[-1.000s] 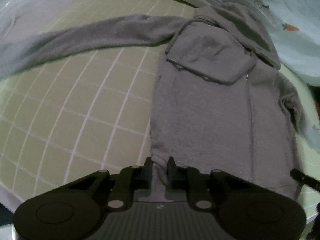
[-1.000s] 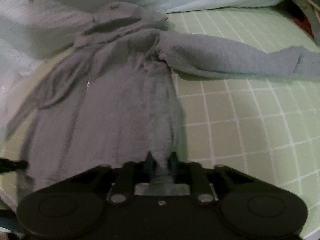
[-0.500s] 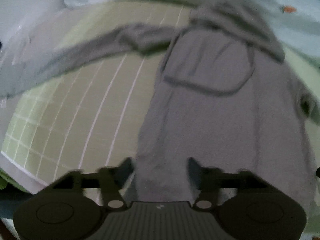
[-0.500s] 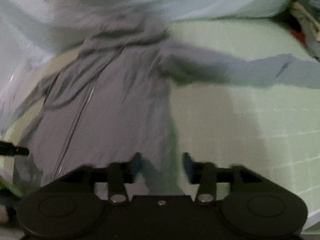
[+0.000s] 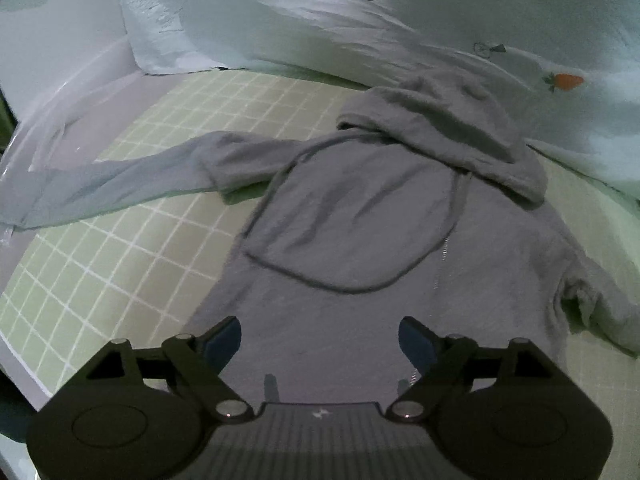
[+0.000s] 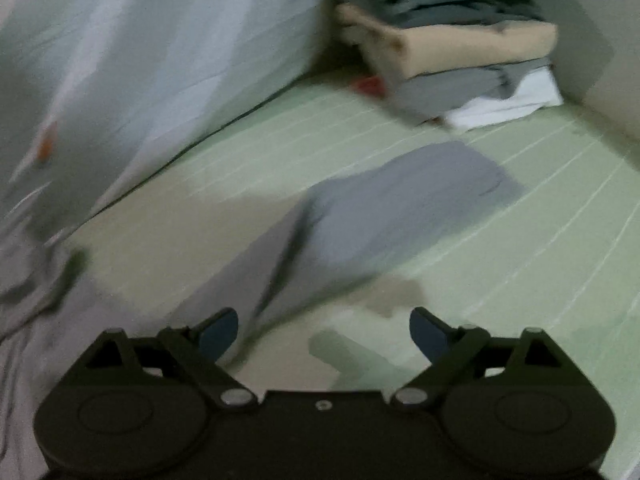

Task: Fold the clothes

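Note:
A grey zip hoodie lies flat on a green checked bed sheet, hood toward the far side. One sleeve stretches out to the left. My left gripper hovers open over the hoodie's lower body, with nothing between its fingers. In the blurred right wrist view, the hoodie's other sleeve runs away across the sheet. My right gripper stands open just short of that sleeve, its left fingertip over the sleeve's near part.
A pale blue quilt with a carrot print is bunched along the far side of the bed. A stack of folded clothes sits at the far right corner by a wall. The sheet's near left edge drops off.
Both grippers were shut on the hoodie's bottom hem a second ago and have since opened and let go. The left has risen; the right has swung right toward the outstretched sleeve.

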